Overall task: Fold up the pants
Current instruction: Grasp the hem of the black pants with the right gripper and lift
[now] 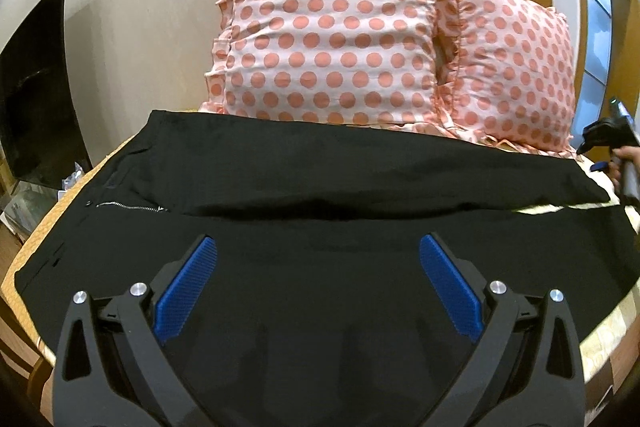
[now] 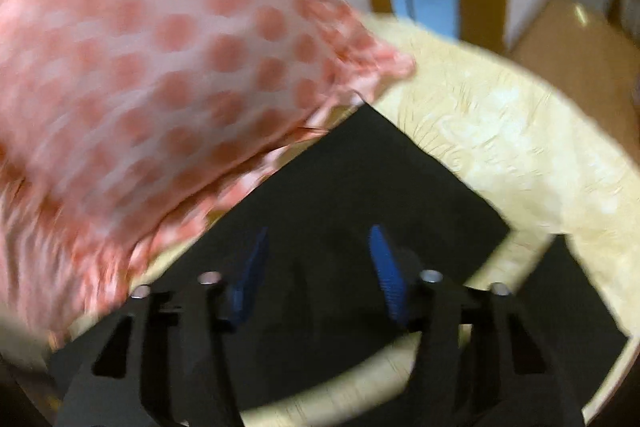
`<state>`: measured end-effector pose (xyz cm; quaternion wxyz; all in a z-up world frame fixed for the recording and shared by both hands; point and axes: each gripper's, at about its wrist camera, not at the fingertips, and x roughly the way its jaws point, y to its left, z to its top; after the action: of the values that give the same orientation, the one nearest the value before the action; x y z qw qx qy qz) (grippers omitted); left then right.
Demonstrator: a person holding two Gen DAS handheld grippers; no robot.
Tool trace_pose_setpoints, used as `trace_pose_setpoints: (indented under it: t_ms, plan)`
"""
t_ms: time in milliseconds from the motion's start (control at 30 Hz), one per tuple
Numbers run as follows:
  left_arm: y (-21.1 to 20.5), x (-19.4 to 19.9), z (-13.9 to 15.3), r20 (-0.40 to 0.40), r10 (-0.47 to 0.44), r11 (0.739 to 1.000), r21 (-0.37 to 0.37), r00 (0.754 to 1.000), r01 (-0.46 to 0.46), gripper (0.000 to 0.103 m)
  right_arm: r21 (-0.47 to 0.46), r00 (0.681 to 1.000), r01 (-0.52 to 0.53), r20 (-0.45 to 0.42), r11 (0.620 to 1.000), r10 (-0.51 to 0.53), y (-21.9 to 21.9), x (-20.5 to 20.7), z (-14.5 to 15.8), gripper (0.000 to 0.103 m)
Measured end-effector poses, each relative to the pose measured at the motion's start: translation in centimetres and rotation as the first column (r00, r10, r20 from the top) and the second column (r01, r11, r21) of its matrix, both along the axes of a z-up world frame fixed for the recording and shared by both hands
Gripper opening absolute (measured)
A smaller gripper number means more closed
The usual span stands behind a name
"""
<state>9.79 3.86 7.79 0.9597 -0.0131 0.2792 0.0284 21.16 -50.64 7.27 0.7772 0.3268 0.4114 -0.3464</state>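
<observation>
Lying flat across the yellow bedspread (image 2: 500,147), the black pants (image 1: 320,187) run with their long axis side to side in the left wrist view, just in front of the polka-dot pillows (image 1: 332,35). The waistband end, with its open zipper (image 1: 132,207), points to the left of the pillows; the two legs stretch off to the right, a thin strip of bedspread showing between them near the cuffs. The far leg's long edge lies almost against the pillows' frilled hem.

Above the near leg hangs the left gripper (image 1: 318,291), its blue pads (image 1: 188,291) spread wide and holding nothing.

The right gripper (image 2: 316,275) is over the cuff end of the far leg, right of the pillows; that view is blurred, yet its pads stand clearly apart with no cloth between them.

A dark screen (image 1: 36,87) leans against the wall left of the pillows.
</observation>
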Motion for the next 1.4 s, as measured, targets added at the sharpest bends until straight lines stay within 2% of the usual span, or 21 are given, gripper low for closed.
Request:
trace_pose_setpoints:
  t_ms: [33, 167, 367, 400, 500, 533, 633, 700, 733, 800, 867, 967, 1067, 1167, 1233, 1300, 1400]
  plan:
    - [0.3, 0.6, -0.1, -0.006, 0.004, 1.0, -0.003, 1.0, -0.004, 0.101, 0.017, 0.999, 0.039, -0.022, 0.999, -0.039, -1.2, 1.2, -1.0, 0.048]
    - [1.1, 1.7, -0.5, -0.017, 0.015, 1.0, -0.005, 1.0, -0.015, 0.101, -0.028, 0.99, 0.12, -0.076, 0.992, -0.122, -3.3, 4.5, -2.8, 0.047]
    - [1.7, 2.7, -1.7, -0.047, 0.022, 1.0, -0.009, 0.999, -0.022, 0.101, -0.102, 0.973, 0.144, -0.167, 0.984, -0.16, -4.1, 7.7, -4.6, 0.047]
    - [1.8, 2.8, -1.8, -0.051, 0.02, 1.0, -0.015, 0.998, -0.02, 0.101, -0.126, 0.97, 0.135, -0.185, 0.983, -0.157, -3.9, 8.3, -4.7, 0.047]
    - [1.7, 2.8, -2.1, -0.057, 0.016, 1.0, -0.02, 0.998, -0.017, 0.101, -0.237, 0.955, 0.042, -0.276, 0.97, -0.109, -2.8, 9.4, -5.3, 0.037]
    - [1.7, 2.8, -2.1, -0.054, 0.015, 1.0, -0.018, 0.998, -0.016, 0.101, -0.252, 0.958, 0.027, -0.271, 0.967, -0.097, -2.5, 9.2, -5.3, 0.034]
    - [1.7, 2.6, -2.1, -0.05, 0.013, 1.0, -0.017, 0.999, -0.014, 0.101, -0.213, 0.976, 0.044, -0.201, 0.976, -0.088, -2.5, 6.7, -4.9, 0.013]
    - [1.8, 2.5, -2.1, -0.05, 0.014, 1.0, -0.016, 0.999, -0.014, 0.101, -0.146, 0.989, 0.055, -0.125, 0.988, -0.073, -2.8, 4.6, -4.5, 0.008]
    - [1.8, 2.5, -2.1, -0.051, 0.013, 1.0, -0.017, 0.999, -0.014, 0.101, -0.127, 0.993, 0.056, -0.095, 0.99, -0.068, -2.8, 3.7, -4.3, 0.008]
    - [2.0, 2.4, -2.1, -0.051, 0.016, 1.0, -0.024, 0.999, -0.018, 0.101, -0.106, 0.999, 0.045, 0.026, 0.993, -0.042, -2.5, 1.0, -3.0, 0.007]
    - [2.2, 2.1, -1.9, -0.046, 0.021, 0.999, -0.03, 0.999, -0.022, 0.101, -0.102, 0.994, 0.028, 0.11, 0.994, -0.017, -1.9, -1.2, -1.7, 0.007]
    - [2.4, 1.5, -1.8, -0.036, 0.026, 0.999, -0.033, 0.999, -0.028, 0.101, -0.105, 0.968, -0.009, 0.25, 0.994, 0.035, 0.8, -6.8, 1.2, 0.007]
    - [2.7, 1.1, -1.7, -0.033, 0.032, 0.999, -0.038, 0.999, -0.033, 0.101, -0.123, 0.939, -0.033, 0.336, 0.992, 0.073, 4.2, -12.6, 3.4, 0.006]
    - [2.9, 0.8, -1.7, -0.035, 0.036, 0.998, -0.047, 0.999, -0.038, 0.101, -0.111, 0.917, -0.048, 0.388, 0.993, 0.088, 7.6, -18.5, 3.1, 0.006]
    - [3.1, 0.8, -1.6, -0.036, 0.036, 0.998, -0.053, 0.999, -0.038, 0.101, -0.093, 0.916, -0.047, 0.393, 0.995, 0.08, 8.9, -21.3, 2.1, 0.006]
    - [3.2, 0.8, -1.4, -0.035, 0.033, 0.998, -0.059, 0.999, -0.035, 0.101, -0.059, 0.925, -0.046, 0.374, 0.997, 0.065, 9.8, -23.0, 0.4, 0.006]
    - [3.6, 1.0, -0.8, -0.038, 0.035, 0.997, -0.073, 0.999, -0.037, 0.101, 0.035, 0.924, -0.041, 0.382, 0.999, 0.024, 8.9, -23.8, -1.4, 0.007]
